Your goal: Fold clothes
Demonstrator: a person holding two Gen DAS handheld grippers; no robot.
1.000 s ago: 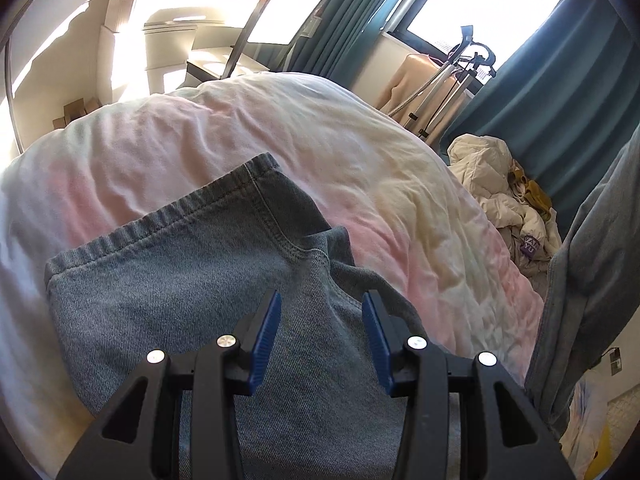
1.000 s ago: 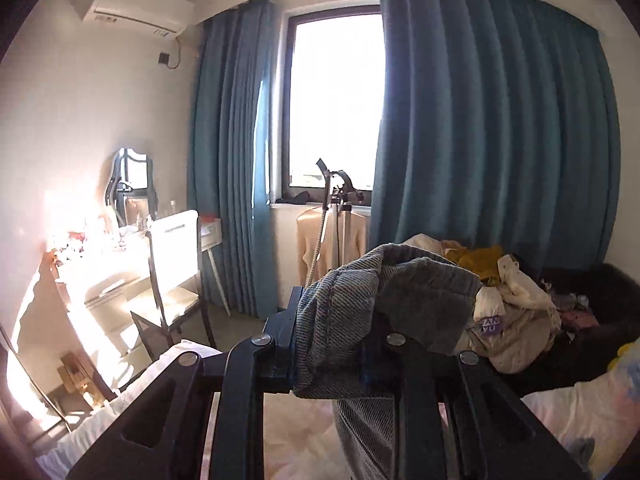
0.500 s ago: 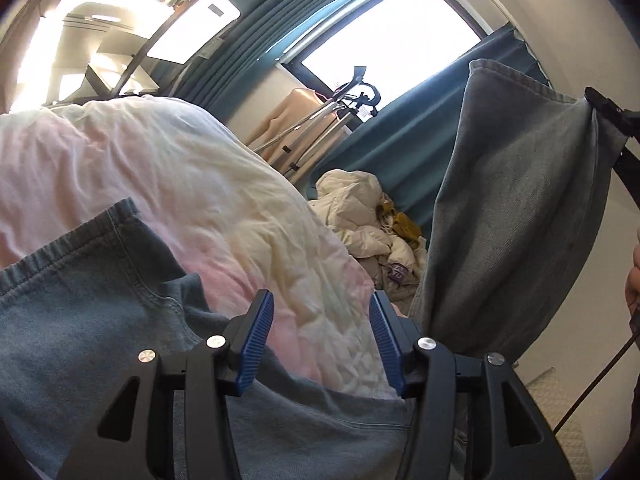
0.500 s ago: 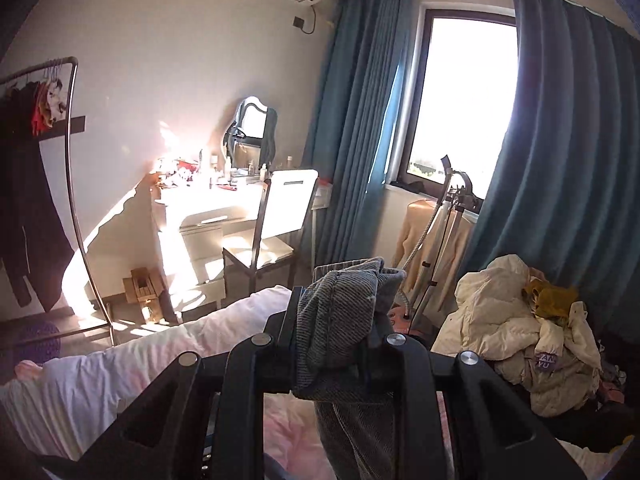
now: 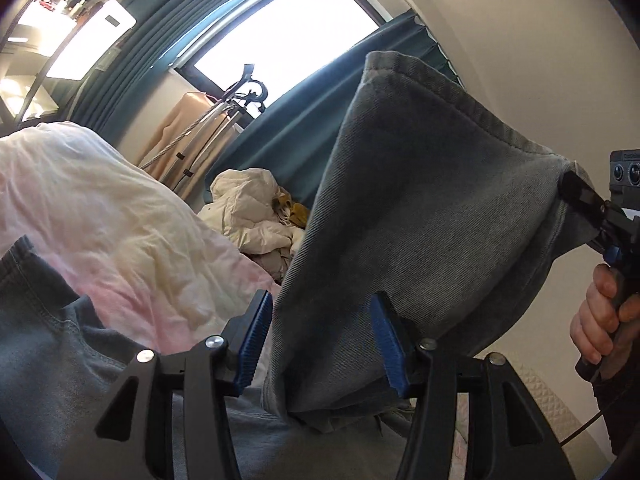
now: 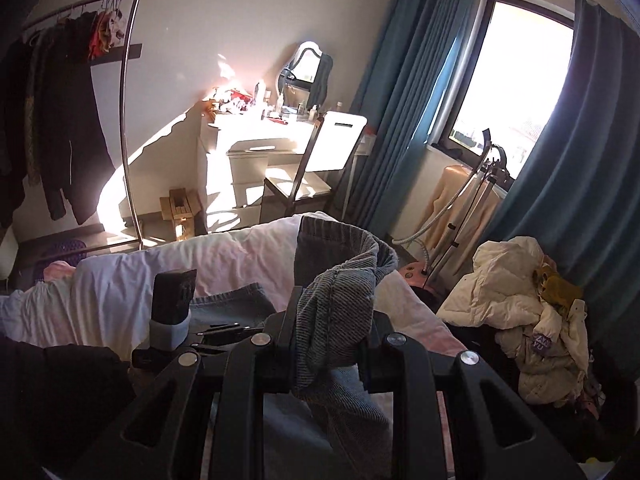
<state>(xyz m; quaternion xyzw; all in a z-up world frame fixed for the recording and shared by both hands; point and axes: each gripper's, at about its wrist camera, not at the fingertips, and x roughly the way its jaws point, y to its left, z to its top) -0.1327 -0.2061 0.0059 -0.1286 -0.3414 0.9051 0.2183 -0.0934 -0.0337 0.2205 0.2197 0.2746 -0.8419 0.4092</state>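
The right tool (image 6: 332, 320) is clamping a jeans (image 5: 420, 208) corner, lifting that leg up at two o'clock. The left tool (image 5: 320, 340) is gaping wide around hanging denim; the rest is lying on the bed (image 5: 100, 200).

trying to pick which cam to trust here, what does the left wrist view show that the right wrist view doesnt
Only the left wrist view shows the open left tool, the raised jeans leg spread wide, the right hand on its handle, and the right tool from outside pinching the hem corner.

Only the right wrist view shows the clothes rack, the dressing table and the mirror, plus the right tool up close, shut on bunched denim.

Both show the jeans, the pink-white duvet, the chair, the window, the teal curtains and the clothes pile.
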